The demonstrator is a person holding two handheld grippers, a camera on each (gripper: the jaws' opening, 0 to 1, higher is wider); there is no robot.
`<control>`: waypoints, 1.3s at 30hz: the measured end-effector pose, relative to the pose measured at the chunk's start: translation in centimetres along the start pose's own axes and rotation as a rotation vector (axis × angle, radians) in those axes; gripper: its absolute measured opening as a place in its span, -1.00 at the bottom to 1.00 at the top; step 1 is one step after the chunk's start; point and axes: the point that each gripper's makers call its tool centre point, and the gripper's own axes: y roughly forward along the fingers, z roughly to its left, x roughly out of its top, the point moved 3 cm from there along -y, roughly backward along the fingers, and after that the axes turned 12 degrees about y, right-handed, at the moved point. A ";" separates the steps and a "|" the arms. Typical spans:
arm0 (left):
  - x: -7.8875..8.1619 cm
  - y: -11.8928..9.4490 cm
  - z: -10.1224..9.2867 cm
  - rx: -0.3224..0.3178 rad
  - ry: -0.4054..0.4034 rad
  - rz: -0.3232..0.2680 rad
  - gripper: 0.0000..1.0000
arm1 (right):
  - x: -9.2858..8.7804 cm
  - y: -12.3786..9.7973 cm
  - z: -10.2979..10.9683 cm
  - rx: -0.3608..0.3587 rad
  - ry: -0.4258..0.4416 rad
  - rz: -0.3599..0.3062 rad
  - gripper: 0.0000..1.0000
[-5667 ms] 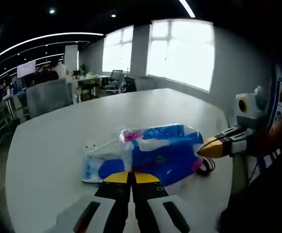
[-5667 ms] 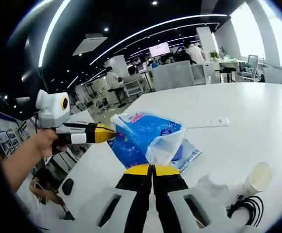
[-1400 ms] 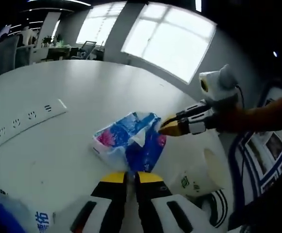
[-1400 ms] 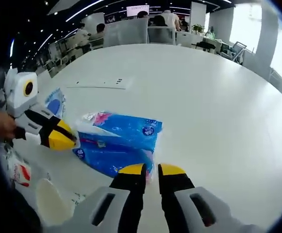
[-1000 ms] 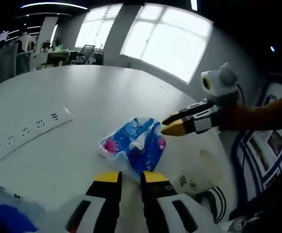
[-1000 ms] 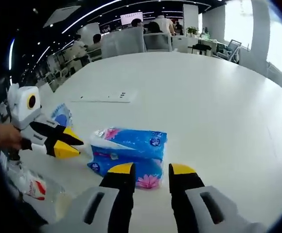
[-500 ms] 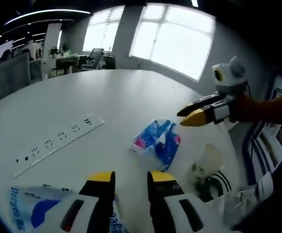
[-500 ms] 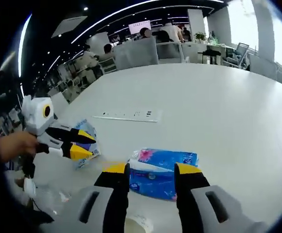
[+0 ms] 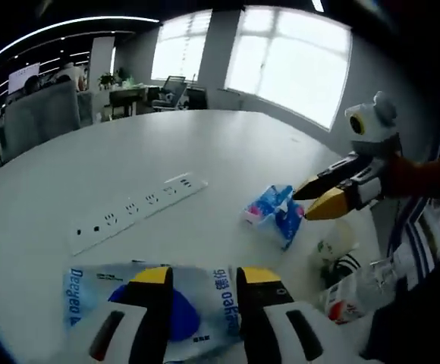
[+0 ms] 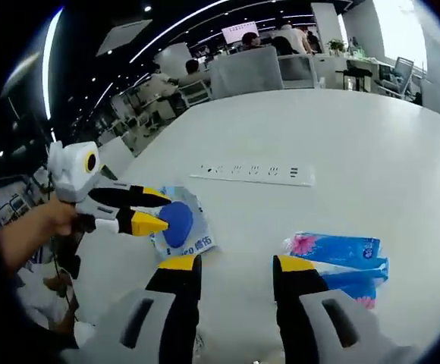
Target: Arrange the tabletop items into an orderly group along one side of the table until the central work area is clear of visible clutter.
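**Both grippers hovering open over a white table**

Over the white table (image 9: 205, 144), hovering with jaws spread and nothing between them: left gripper (image 9: 203, 274), seen from its own view, just above a flat blue-and-white plastic pack (image 9: 91, 299) lying near the table's edge. Lying beyond that pack, flat and slanted across the table: a long white power strip (image 9: 136, 211). Resting farther right, well apart from the flat pack: a blue tissue pack (image 9: 275, 215) with a pink patch at one end. Reaching in from the right side of that view, jaws parted and holding nothing: right gripper (image 9: 316, 196), its yellow tips close beside the tissue pack. Sitting below it near the table's edge: a white paper cup (image 9: 334, 250), a coil of black cable (image 9: 347, 267) and a clear plastic wrapper (image 9: 350, 294) with red print.

Along the right gripper view, showing the same spread: right gripper (image 10: 234, 264) poised over bare table, tissue pack (image 10: 340, 259) lying just right of its right jaw, flat pack (image 10: 180, 224) lying to the left of its left jaw. Coming in from the left, held by a hand (image 10: 34, 231): left gripper (image 10: 163, 211), yellow tips apart, hanging over the flat pack. Stretching beyond both: power strip (image 10: 254, 173). Filling the background: office desks, chairs and seated people, too small for detail.
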 end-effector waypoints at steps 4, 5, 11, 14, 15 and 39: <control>-1.0 -1.3 1.9 0.036 0.020 0.020 -0.29 | -0.9 1.0 1.1 0.017 0.015 0.051 -0.34; -1.3 -1.7 2.5 0.044 0.020 0.026 -0.28 | -0.9 1.5 1.0 0.018 0.013 0.061 -0.36; -3.2 -3.6 5.6 0.104 0.006 0.050 -0.25 | -1.5 2.8 1.5 0.025 0.028 0.102 -0.30; -4.0 -4.2 6.8 0.123 -0.032 0.053 -0.23 | -1.7 3.4 1.8 0.035 0.054 0.121 -0.29; -4.1 -4.3 6.9 0.125 -0.040 0.052 -0.23 | -1.7 3.9 1.7 0.038 0.061 0.126 -0.29; -10.1 -2.7 10.7 0.191 -0.129 0.171 -0.40 | -4.4 7.3 4.1 0.121 0.172 0.268 -0.51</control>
